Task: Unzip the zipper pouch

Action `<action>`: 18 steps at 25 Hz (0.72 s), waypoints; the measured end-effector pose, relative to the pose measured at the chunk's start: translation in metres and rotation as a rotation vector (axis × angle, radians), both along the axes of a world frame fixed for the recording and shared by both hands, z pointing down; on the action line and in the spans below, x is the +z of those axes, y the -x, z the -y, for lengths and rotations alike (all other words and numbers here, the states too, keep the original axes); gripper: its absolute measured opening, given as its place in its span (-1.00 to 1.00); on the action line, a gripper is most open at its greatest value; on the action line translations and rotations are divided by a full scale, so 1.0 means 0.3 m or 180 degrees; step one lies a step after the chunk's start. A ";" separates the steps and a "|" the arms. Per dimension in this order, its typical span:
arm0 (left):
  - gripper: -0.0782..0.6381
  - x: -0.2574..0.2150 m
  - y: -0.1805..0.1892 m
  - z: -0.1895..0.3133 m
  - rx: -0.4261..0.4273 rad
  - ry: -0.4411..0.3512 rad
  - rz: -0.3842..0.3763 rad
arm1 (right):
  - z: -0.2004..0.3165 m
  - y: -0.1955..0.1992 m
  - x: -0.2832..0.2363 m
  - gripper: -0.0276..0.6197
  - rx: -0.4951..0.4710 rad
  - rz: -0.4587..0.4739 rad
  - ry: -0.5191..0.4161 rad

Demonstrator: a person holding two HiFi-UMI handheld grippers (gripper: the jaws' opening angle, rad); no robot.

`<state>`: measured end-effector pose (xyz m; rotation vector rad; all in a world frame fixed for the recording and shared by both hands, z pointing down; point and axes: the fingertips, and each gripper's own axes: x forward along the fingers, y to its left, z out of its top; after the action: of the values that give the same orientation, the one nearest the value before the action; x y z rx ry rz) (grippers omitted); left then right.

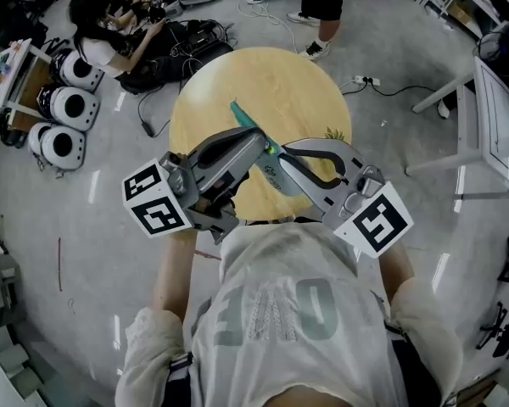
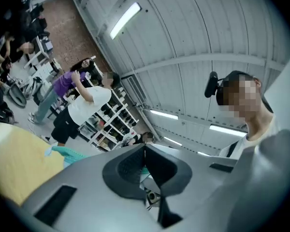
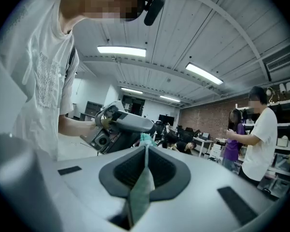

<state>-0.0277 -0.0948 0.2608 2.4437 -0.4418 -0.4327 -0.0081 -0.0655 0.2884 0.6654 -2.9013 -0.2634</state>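
Observation:
A teal zipper pouch [image 1: 246,119] hangs above the round wooden table [image 1: 271,70], held up between both grippers. My left gripper [image 1: 265,145] comes in from the left and my right gripper [image 1: 282,156] from the right, their tips meeting at the pouch's near end. In the left gripper view the left gripper [image 2: 145,150] is shut with teal fabric between its pads and a small metal zipper piece [image 2: 152,195] just below; the pouch [image 2: 70,152] trails off to the left. In the right gripper view the right gripper [image 3: 146,150] is shut on a fold of the pouch [image 3: 140,192].
A small printed mark [image 1: 335,134] sits near the table's right edge. On the floor, a seated person [image 1: 110,32] with cables and white round devices [image 1: 68,108] is at upper left. A white desk [image 1: 492,117] and a power strip [image 1: 365,81] are to the right.

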 end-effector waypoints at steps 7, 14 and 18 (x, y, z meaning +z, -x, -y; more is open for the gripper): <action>-0.71 -0.047 -0.002 0.015 -0.0591 -0.0304 0.0333 | 0.010 0.018 0.045 -0.30 0.0199 -0.0504 -0.0159; -0.71 -0.028 0.015 0.017 -0.0785 -0.0415 0.0560 | 0.017 0.020 0.010 -0.79 0.0338 -0.0421 -0.0366; -0.71 -0.017 0.030 0.025 -0.0844 -0.0322 0.0433 | 0.020 0.024 -0.001 -0.82 0.0426 -0.0237 -0.0315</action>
<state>-0.0366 -0.1022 0.2557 2.5306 -0.8264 -0.4080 -0.0153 -0.0714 0.2881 0.8427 -2.7730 -0.4077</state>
